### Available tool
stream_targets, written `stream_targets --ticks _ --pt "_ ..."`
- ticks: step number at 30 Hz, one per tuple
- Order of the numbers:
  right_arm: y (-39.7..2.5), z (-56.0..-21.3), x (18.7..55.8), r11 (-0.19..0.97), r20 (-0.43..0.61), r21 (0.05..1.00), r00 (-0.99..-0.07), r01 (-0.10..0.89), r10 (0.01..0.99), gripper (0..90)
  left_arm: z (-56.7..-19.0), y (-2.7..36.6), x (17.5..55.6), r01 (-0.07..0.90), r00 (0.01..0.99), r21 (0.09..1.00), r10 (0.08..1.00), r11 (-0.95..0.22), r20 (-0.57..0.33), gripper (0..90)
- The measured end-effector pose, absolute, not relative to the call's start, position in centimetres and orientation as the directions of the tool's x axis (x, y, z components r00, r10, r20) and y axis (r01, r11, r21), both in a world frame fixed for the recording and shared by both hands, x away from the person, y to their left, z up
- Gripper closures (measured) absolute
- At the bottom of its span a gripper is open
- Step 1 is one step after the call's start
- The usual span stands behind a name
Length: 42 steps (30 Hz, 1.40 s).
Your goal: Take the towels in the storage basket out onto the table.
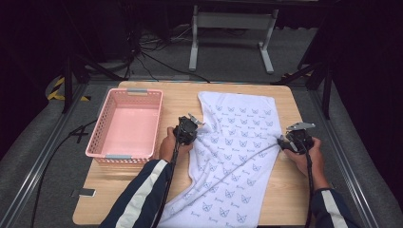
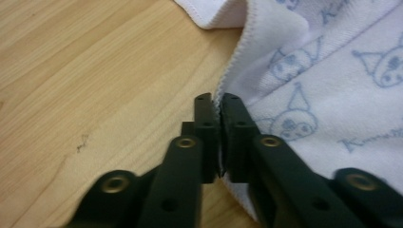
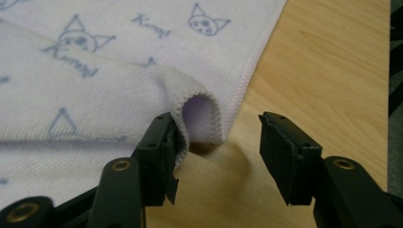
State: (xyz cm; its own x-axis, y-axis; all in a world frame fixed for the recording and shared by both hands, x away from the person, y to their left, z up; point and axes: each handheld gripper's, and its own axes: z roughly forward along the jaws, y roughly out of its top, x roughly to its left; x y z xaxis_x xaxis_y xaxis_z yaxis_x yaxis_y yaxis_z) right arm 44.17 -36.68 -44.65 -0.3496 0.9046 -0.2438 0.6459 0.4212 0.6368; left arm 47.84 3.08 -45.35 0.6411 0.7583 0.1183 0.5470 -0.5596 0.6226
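A white towel (image 1: 235,147) with a blue cartoon print lies rumpled across the wooden table (image 1: 119,190), one end hanging over the near edge. My left gripper (image 1: 189,129) is at the towel's left edge, and in the left gripper view its jaws (image 2: 218,102) are shut on the hemmed edge of the towel (image 2: 328,80). My right gripper (image 1: 290,140) is at the towel's right edge. Its jaws (image 3: 216,130) stand open around a raised fold of the towel (image 3: 199,102), which touches the left jaw.
An empty pink plastic basket (image 1: 126,123) sits on the left part of the table, just beside my left hand. Bare wood shows to the right of the towel (image 1: 285,185). Dark floor, cables and a white frame lie beyond the far edge.
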Motion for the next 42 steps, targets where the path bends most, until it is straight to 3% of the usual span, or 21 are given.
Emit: stream_targets --ticks 2,6,12,15,16,18,21,22,24,26,28,29,30,32,34,39,42 --pt "-36.2 -44.7 44.4 0.451 -0.288 0.635 -0.349 0.627 0.892 45.5 -44.7 3.0 47.2 0.525 0.692 0.652 0.721 -0.547 0.047 72.5" --pt "-35.5 -43.6 41.8 0.435 -0.236 0.670 -0.383 0.602 0.893 44.1 -43.5 2.8 43.7 0.443 0.803 0.668 0.596 -0.597 -0.001 59.4" --pt "-30.6 -43.2 34.2 0.524 -0.139 0.700 -0.626 0.486 0.767 42.0 -44.7 3.4 38.7 0.365 0.881 0.609 0.473 -0.704 0.019 62.0" --pt "-27.6 -45.0 30.9 0.613 -0.128 0.647 -0.728 0.453 0.674 40.5 -45.3 4.1 37.5 0.346 0.887 0.587 0.459 -0.732 0.050 66.5" --pt "-27.3 -45.4 30.5 0.617 -0.129 0.641 -0.729 0.456 0.672 43.6 -45.4 4.4 37.4 0.345 0.885 0.594 0.462 -0.727 0.052 68.8" --pt "-27.5 -45.4 30.3 0.615 -0.131 0.643 -0.726 0.456 0.676 41.4 -45.4 4.9 37.7 0.357 0.883 0.592 0.468 -0.723 0.039 71.1" --pt "-28.4 -45.3 30.9 0.583 -0.071 0.626 -0.706 0.518 0.704 40.2 -45.3 5.2 38.0 0.339 0.884 0.586 0.462 -0.736 0.069 73.8" --pt "-29.6 -45.0 31.6 0.553 -0.060 0.603 -0.658 0.575 0.750 40.4 -45.3 5.4 38.6 0.360 0.879 0.588 0.475 -0.725 0.048 75.6" --pt "-30.3 -44.7 32.0 0.565 -0.121 0.589 -0.628 0.578 0.769 40.7 -45.3 5.5 39.0 0.381 0.876 0.583 0.482 -0.718 0.020 77.0" --pt "-31.5 -44.7 32.9 0.541 -0.109 0.590 -0.604 0.600 0.789 40.8 -45.3 5.3 39.9 0.367 0.862 0.581 0.500 -0.726 0.081 77.3" --pt "-32.0 -44.7 33.5 0.526 -0.101 0.591 -0.591 0.612 0.800 41.1 -45.3 5.3 40.3 0.377 0.856 0.578 0.510 -0.724 0.081 78.7" --pt "-32.7 -44.5 34.6 0.539 -0.183 0.585 -0.549 0.606 0.816 50.0 -45.3 5.2 41.4 0.385 0.840 0.586 0.534 -0.713 0.099 78.7" --pt "-33.0 -44.5 35.2 0.562 -0.260 0.577 -0.519 0.593 0.814 50.8 -45.3 5.1 41.7 0.394 0.835 0.587 0.542 -0.708 0.094 78.7" --pt "-33.3 -44.6 35.7 0.567 -0.285 0.582 -0.507 0.583 0.814 51.1 -45.3 5.1 42.2 0.410 0.828 0.589 0.554 -0.696 0.079 78.6" --pt "-34.5 -44.6 37.2 0.487 -0.192 0.610 -0.480 0.625 0.856 48.9 -45.3 4.9 42.8 0.414 0.824 0.586 0.560 -0.696 0.084 77.4" --pt "-35.2 -44.5 37.8 0.488 -0.196 0.600 -0.475 0.633 0.858 47.7 -45.3 4.8 42.4 0.399 0.827 0.579 0.551 -0.711 0.107 82.8" --pt "-35.6 -44.4 36.7 0.501 -0.186 0.590 -0.497 0.633 0.847 47.8 -45.3 5.4 41.5 0.425 0.810 0.593 0.580 -0.684 0.088 80.1"
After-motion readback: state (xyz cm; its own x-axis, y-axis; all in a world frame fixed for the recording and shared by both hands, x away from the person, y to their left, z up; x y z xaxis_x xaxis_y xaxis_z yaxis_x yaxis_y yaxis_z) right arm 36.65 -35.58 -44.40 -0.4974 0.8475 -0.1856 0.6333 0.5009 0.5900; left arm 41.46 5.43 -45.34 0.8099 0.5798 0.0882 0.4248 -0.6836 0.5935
